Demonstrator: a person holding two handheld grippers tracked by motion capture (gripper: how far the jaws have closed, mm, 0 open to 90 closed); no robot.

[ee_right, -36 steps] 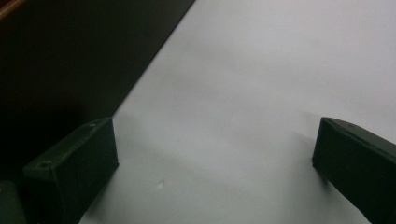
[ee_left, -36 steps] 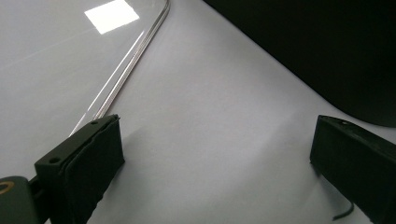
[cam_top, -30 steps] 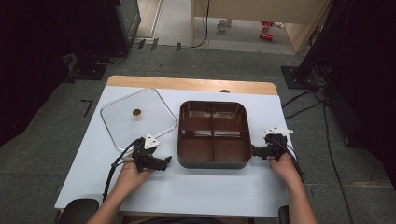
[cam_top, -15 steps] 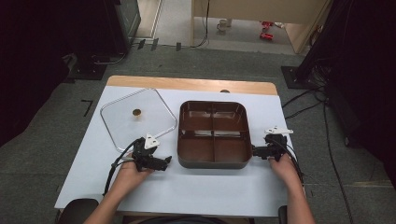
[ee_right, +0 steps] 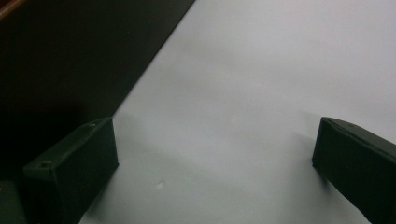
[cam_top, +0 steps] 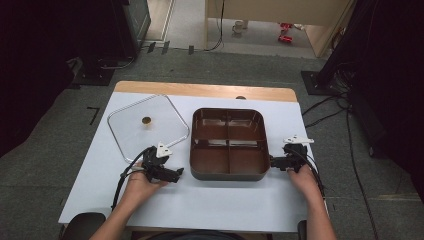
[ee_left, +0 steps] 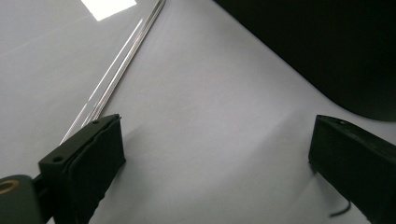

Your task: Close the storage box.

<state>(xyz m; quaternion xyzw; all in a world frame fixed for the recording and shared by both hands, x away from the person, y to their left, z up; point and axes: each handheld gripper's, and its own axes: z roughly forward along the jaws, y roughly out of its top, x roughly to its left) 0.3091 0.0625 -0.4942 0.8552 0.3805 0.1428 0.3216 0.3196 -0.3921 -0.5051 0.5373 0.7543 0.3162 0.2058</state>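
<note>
A dark brown square tray (cam_top: 228,171) with four compartments sits in the middle of the white table (cam_top: 210,205). A clear square lid (cam_top: 125,135) with a metal rim and a small brown knob (cam_top: 146,120) lies to its left. My left gripper (cam_top: 179,173) rests low on the table just left of the tray's near corner, open, with nothing between its jaws. In the left gripper view the lid's rim (ee_left: 122,70) and the tray's dark wall (ee_left: 327,46) show. My right gripper (cam_top: 273,161) stands open beside the tray's right wall (ee_right: 70,60), which shows dark in the right gripper view.
The table has a wooden far edge (cam_top: 205,90). Cables (cam_top: 320,112) run over the grey floor at the right, and dark stands (cam_top: 100,60) rise behind the table at the left.
Both grippers stay in nearly the same spots beside the tray. No clear movement shows.
</note>
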